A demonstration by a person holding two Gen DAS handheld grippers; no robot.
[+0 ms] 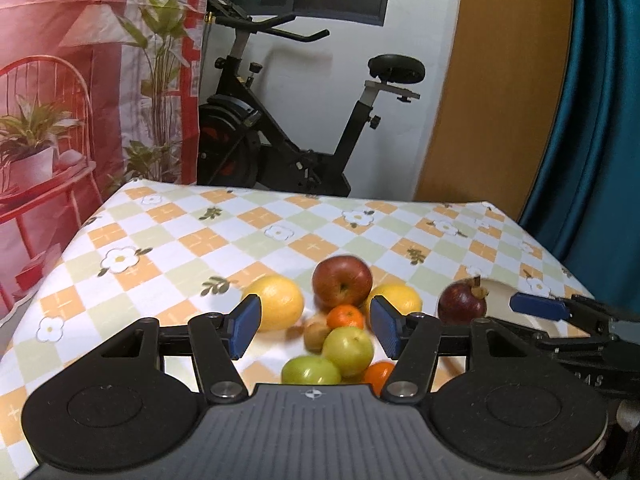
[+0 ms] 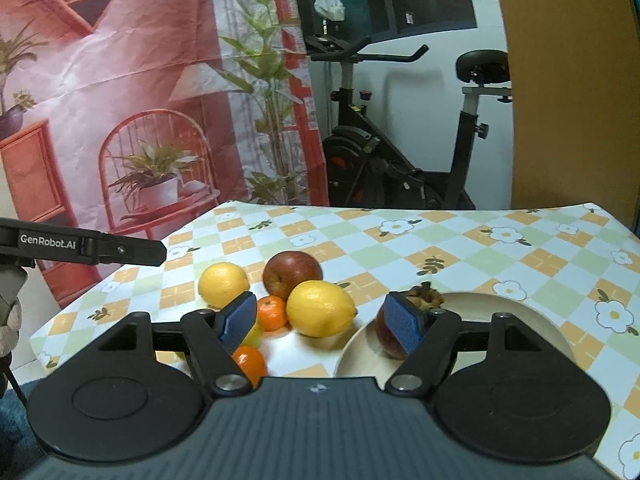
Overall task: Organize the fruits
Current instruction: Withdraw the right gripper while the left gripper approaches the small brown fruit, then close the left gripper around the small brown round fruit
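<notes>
A heap of fruit lies on the checked tablecloth: a red apple (image 1: 342,282), two lemons (image 1: 276,302) (image 1: 398,298), tangerines (image 1: 346,317), a kiwi (image 1: 314,334) and green fruits (image 1: 348,350). My left gripper (image 1: 316,328) hovers open over the heap with nothing between its pads. A dark mangosteen (image 1: 462,304) rests on the cream plate (image 1: 500,292). My right gripper (image 2: 320,326) is open near the plate (image 2: 480,308). Its right finger partly hides the mangosteen (image 2: 386,344), and a lemon (image 2: 320,308) lies beyond the gap.
An exercise bike (image 1: 280,136) stands behind the table's far edge. A printed red backdrop (image 1: 80,100) hangs to the left and a blue curtain (image 1: 600,120) to the right. A gloved hand (image 2: 10,320) holds the left gripper (image 2: 156,254).
</notes>
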